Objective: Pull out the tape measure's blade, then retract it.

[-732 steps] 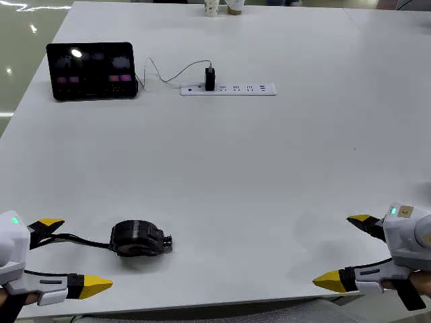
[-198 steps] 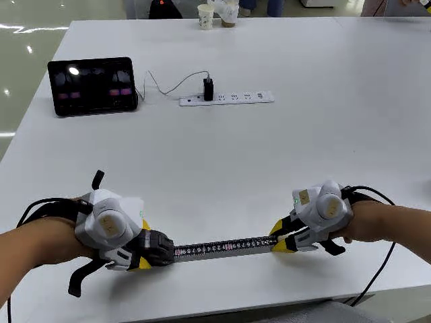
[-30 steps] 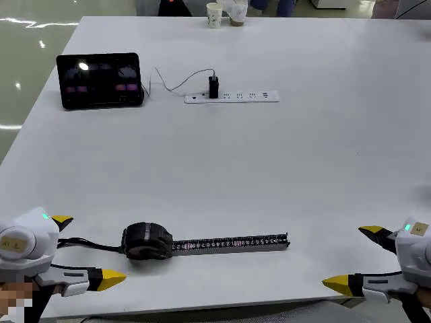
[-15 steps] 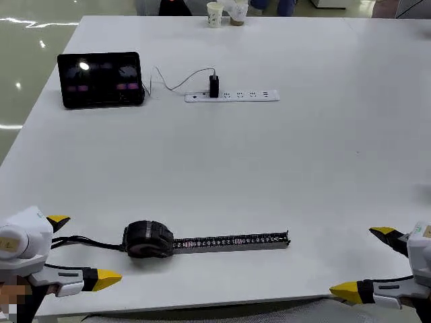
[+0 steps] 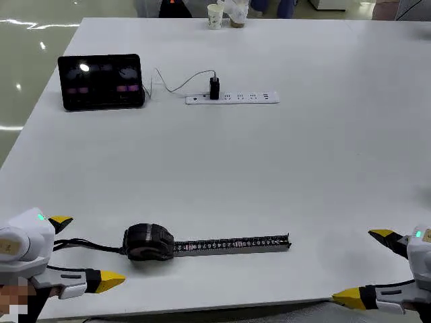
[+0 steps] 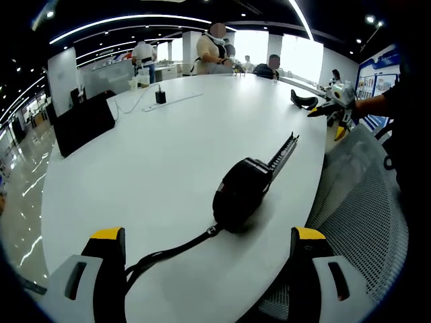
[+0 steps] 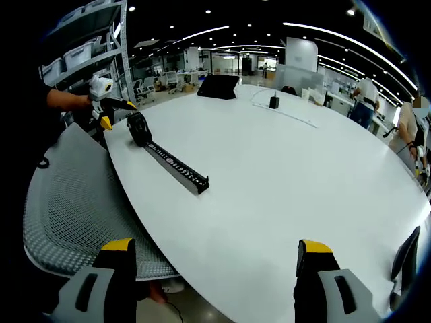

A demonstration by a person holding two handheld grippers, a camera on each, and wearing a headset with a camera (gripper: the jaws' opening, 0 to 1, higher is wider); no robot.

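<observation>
Printed numerals along the blade, too small to read; brand on the black tape measure not legible. Lying flat near the front edge of the white tabletop, long axis crosswise, blade drawn out rightward from the case, hooked tip toward the right tongs. Black cord trailing left from the case toward the left tongs. Both tongs spread apart, clasping nothing, well apart from the tape measure. Far beyond the case: dark tablet, white power strip with black plug, paper cup.
</observation>
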